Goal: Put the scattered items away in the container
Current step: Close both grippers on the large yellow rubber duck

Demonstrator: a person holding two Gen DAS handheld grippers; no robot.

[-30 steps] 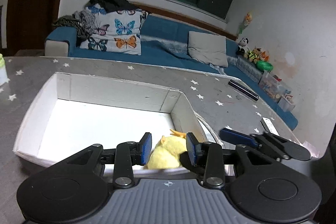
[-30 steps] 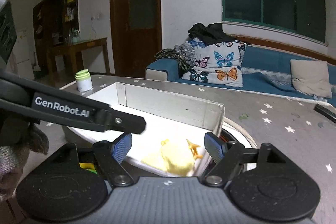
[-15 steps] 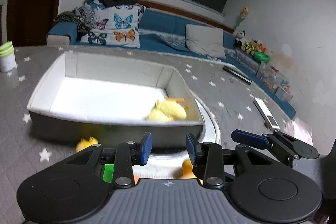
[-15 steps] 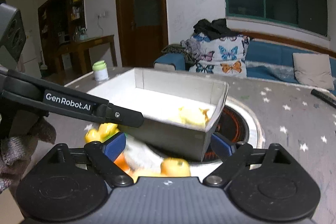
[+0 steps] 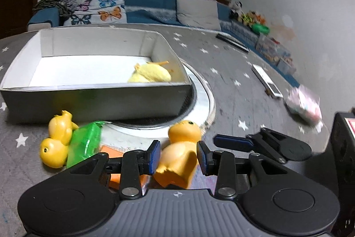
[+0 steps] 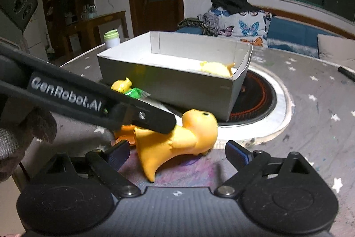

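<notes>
Both grippers over an orange rubber duck by the white box.

Left wrist view: the left gripper (image 5: 176, 157) stands narrow, its blue pads either side of the orange rubber duck (image 5: 177, 157); whether they press it I cannot tell. The white box (image 5: 97, 101) sits toward the far left of the star-patterned tabletop (image 5: 233, 72), a yellow plush chick (image 5: 150, 73) in its near right corner. A 2nd yellow duck (image 5: 56, 139) and a green packet (image 5: 85, 141) lie against the box's near wall.
Right wrist view: the right gripper (image 6: 177, 152) is wide and opening, the duck (image 6: 177, 139) lying between its pads untouched, the left gripper's finger (image 6: 155, 119) on its back. The box (image 6: 173, 79) stands just beyond.
</notes>
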